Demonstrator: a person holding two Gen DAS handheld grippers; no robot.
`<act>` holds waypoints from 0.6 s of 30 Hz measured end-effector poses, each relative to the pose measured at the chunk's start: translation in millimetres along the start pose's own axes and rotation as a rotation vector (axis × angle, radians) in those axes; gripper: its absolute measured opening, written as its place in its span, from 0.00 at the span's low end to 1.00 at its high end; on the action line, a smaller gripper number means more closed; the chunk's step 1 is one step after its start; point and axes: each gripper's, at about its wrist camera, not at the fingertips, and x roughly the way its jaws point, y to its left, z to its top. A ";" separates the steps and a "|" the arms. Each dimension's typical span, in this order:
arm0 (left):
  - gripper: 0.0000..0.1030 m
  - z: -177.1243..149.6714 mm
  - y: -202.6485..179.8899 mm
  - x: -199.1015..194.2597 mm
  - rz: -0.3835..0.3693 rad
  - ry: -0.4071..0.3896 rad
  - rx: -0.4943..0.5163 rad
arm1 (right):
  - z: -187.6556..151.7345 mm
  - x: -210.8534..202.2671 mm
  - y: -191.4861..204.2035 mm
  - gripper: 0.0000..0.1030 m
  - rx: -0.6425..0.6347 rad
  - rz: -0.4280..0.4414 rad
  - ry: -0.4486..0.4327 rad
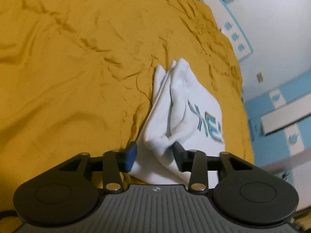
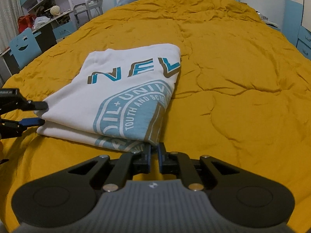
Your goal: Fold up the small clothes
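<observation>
2 grippers pinch the folded white T-shirt (image 2: pixel 124 97) on a yellow bedspread (image 2: pixel 233 77): left gripper (image 2: pixel 43 113) clamps a bunched corner, right gripper (image 2: pixel 154 151) the near edge; uneven pulling could undo the fold.

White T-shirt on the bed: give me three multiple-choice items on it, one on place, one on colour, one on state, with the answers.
1. Where does the white T-shirt lie?
A. on the yellow quilt
B. on a desk
C. on the floor

2. What colour are its large letters?
A. red
B. blue
C. green

3. What state is it in?
A. spread flat
B. hanging
C. folded in layers

Answers: 1 A, quilt shows all around it. 2 B, the print is blue with brown edging. 3 C, stacked layers show at the edge that the left gripper straddles; the right gripper is at the near corner.
</observation>
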 end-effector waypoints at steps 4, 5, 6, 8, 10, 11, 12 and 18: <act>0.21 0.3 -11.3 6.5 0.020 -0.010 0.043 | 2.0 0.7 3.3 0.05 -0.018 -0.011 -0.003; 0.19 0.1 -16.5 5.2 0.032 -0.021 0.065 | 2.5 1.0 4.0 0.05 -0.020 -0.014 -0.005; 0.14 -0.2 -22.3 1.1 0.025 -0.035 0.090 | 3.0 0.9 4.7 0.03 -0.021 -0.018 -0.007; 0.13 -3.8 -41.8 -21.4 -0.041 -0.113 0.152 | 4.0 -1.1 3.3 0.01 -0.007 -0.018 -0.019; 0.12 -7.6 -63.7 -44.2 -0.070 -0.156 0.231 | 5.6 -6.1 0.6 0.00 0.008 -0.011 -0.039; 0.12 -11.7 -72.9 -53.5 -0.053 -0.170 0.280 | 6.6 -8.0 -1.3 0.00 0.015 -0.013 -0.043; 0.12 -14.1 -75.8 -57.1 -0.031 -0.169 0.302 | 7.7 -8.7 -3.8 0.00 0.024 -0.007 -0.042; 0.12 -26.1 -28.9 -8.7 0.158 -0.018 0.241 | 3.9 -1.5 -4.7 0.00 0.032 0.003 -0.003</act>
